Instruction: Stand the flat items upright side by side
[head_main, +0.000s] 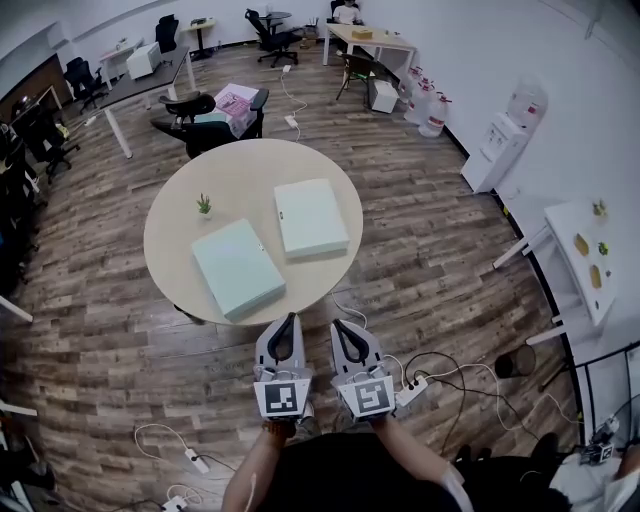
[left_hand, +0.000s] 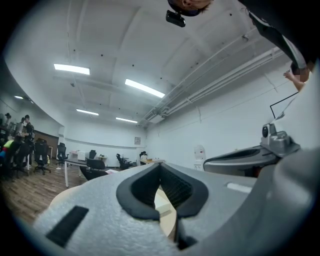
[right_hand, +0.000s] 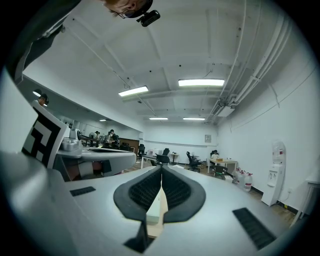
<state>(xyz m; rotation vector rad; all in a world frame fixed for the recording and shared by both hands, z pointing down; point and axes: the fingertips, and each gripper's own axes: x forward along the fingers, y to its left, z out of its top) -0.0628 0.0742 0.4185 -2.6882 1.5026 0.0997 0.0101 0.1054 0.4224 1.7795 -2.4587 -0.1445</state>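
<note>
The wood floor (head_main: 430, 250) runs out to desks and office chairs at the far wall, too small there to make out much. In the middle stands the round table (head_main: 240, 165); its top covers whatever holds it up.

Two pale mint flat items lie face down on it, neither stood up. The nearer flat item (head_main: 238, 268) sits skewed toward the near-left rim. The farther flat item (head_main: 311, 217) lies just right of the table's middle. They are close at one corner but apart. I cannot tell whether they are boxes or books, nor how thick they are.

The left gripper (head_main: 290, 319) and right gripper (head_main: 339, 324) hang side by side just off the near rim, over the floor. Each is clenched on nothing, its jaws meeting at the tips. Through the slit behind the tips, each gripper view shows only a sliver of tabletop and a pale edge. The person's arms are cut off by the lower edge.

A tiny potted plant (head_main: 204, 205) stands left of the items.
</note>
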